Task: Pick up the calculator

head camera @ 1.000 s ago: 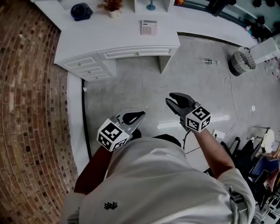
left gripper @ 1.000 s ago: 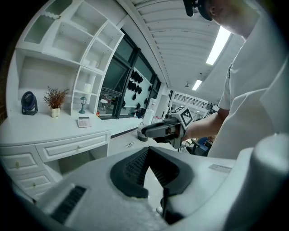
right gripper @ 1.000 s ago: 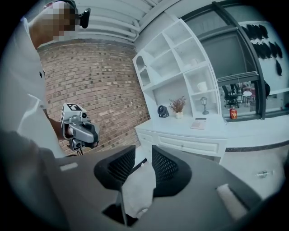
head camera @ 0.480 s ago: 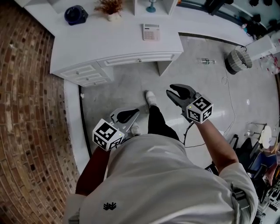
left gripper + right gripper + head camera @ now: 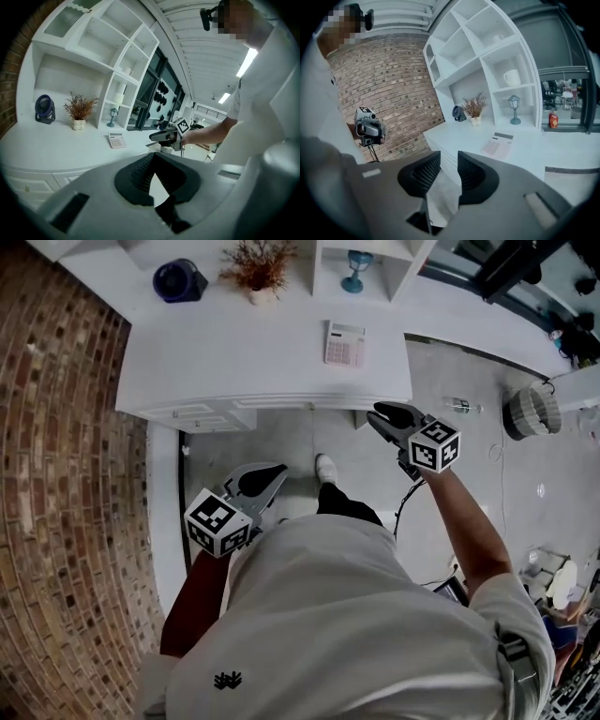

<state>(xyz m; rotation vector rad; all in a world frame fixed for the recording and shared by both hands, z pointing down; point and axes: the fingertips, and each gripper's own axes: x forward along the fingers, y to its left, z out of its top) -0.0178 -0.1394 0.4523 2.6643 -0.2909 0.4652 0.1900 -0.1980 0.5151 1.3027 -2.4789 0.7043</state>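
**At the desk's edge: calculator [image 5: 344,343] untouched, right gripper [image 5: 380,412] closing in**

From the head view, the white desk [image 5: 234,362] sits closer under the person than a second ago. The right gripper has moved from over open floor to the desk's front edge. The calculator lies flat toward the back of the desktop, near that gripper but not touched. The left gripper [image 5: 270,472] hangs low beside the person's leg, well apart from it.

Left gripper view: its jaws are pressed together at the tips with nothing between them, and the calculator lies on the desktop ahead.

Right gripper view: the jaws stand spread with an empty gap, and the calculator lies ahead, to the right of their line.

The walk-up looks nearly finished. A forward reach with a slight swing rightward likely comes before any pinch.
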